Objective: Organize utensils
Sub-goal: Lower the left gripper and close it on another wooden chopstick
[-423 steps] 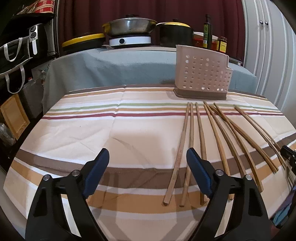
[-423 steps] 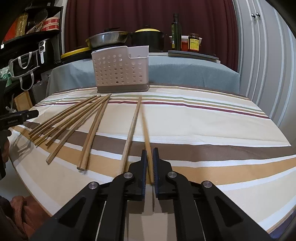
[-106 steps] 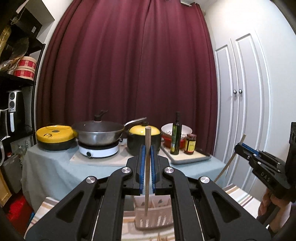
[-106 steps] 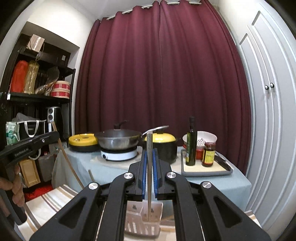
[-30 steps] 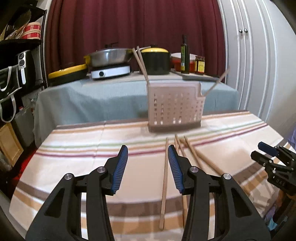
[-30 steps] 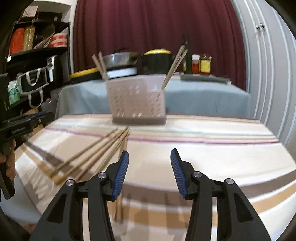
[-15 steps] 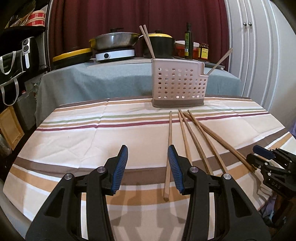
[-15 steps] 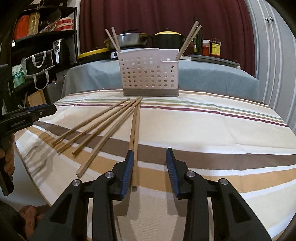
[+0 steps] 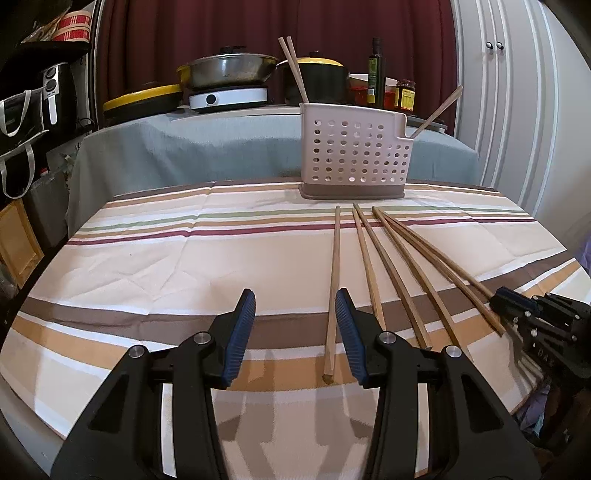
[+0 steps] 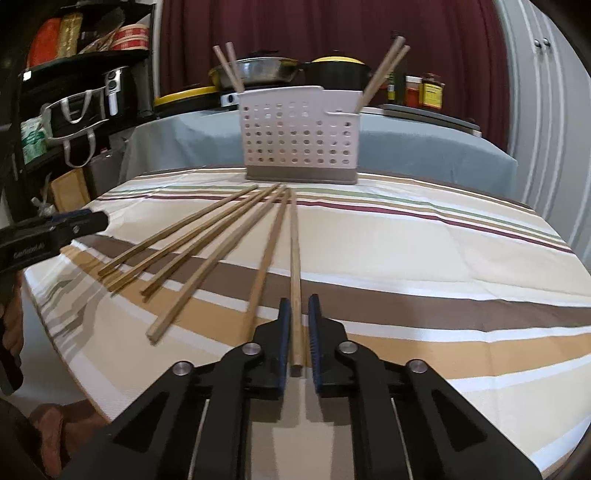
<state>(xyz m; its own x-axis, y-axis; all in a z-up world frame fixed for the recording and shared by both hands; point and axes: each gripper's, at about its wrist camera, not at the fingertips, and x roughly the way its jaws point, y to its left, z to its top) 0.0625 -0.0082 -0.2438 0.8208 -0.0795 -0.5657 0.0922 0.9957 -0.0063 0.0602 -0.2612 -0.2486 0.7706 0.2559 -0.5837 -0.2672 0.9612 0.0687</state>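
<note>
Chopsticks [image 10: 207, 240] lie fanned on the striped counter [image 10: 424, 266] before the perforated caddy [image 10: 301, 134]. Right hand-held gripper [image 10: 297, 325] straddles the rightmost stick, jaws nearly closed; left hand-held gripper [image 9: 295, 325] gapes wide, empty.

You're facing a dark red curtain [image 9: 221, 26] hanging straight ahead, white cabinet doors [image 9: 517, 110] standing off right, black shelving [image 10: 74, 74] sitting left.
</note>
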